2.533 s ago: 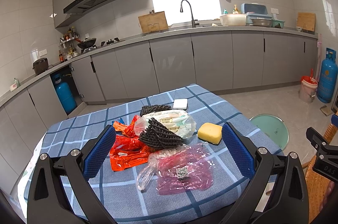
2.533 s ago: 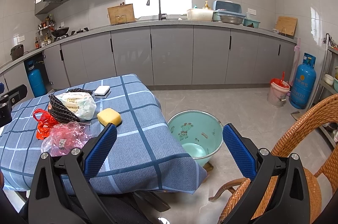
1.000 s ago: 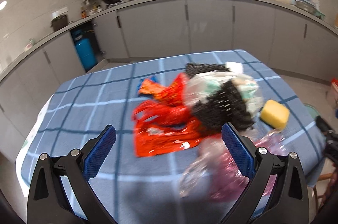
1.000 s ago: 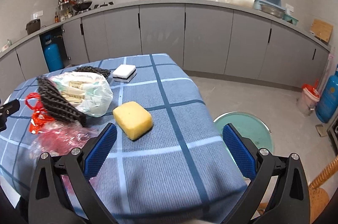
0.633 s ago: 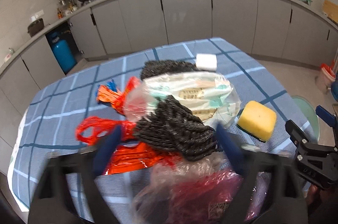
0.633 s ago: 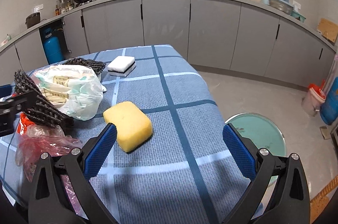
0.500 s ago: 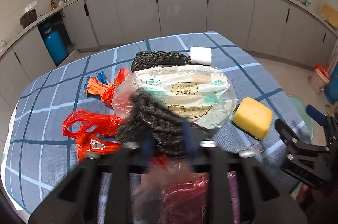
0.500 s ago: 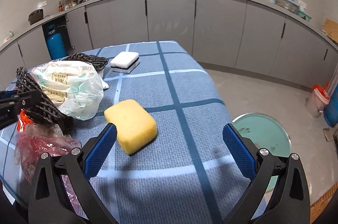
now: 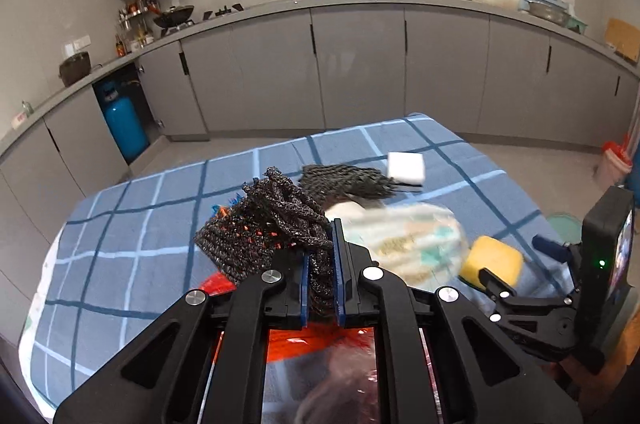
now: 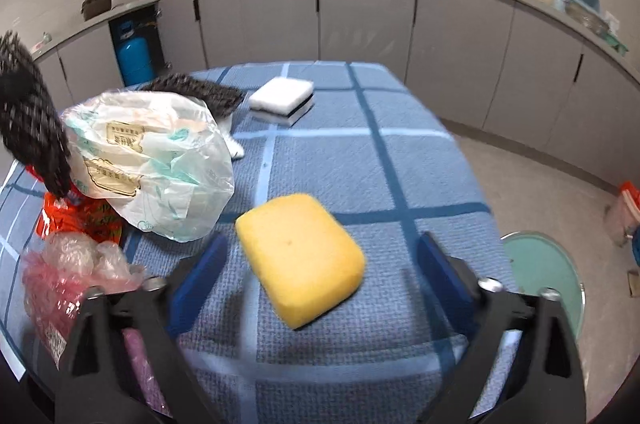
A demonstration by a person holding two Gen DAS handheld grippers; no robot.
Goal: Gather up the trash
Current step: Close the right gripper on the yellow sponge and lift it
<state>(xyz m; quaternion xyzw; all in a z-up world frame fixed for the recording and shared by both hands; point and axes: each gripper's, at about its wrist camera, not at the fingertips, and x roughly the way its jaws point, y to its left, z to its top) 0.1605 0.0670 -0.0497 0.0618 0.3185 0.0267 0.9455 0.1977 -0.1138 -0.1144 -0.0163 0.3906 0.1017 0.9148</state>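
Observation:
My left gripper [image 9: 320,260] is shut on a black mesh net [image 9: 268,220] and holds it lifted above the blue checked table [image 9: 152,212]; the net also shows at the left edge of the right wrist view [image 10: 28,119]. Below it lie a red plastic bag [image 10: 76,216], a clear printed bag [image 10: 152,159] and a pink bag [image 10: 64,284]. My right gripper [image 10: 320,264] is open, its fingers on either side of a yellow sponge [image 10: 300,256] on the table.
A second black net [image 9: 344,179] and a white sponge [image 10: 282,95] lie farther back. A green bin [image 10: 540,272] stands on the floor right of the table. Grey kitchen cabinets line the back wall. A blue gas cylinder [image 9: 122,127] stands at the left.
My left gripper closed on the black net and lifted it off the pile. My right gripper moved forward and down until the yellow sponge lies between its fingers.

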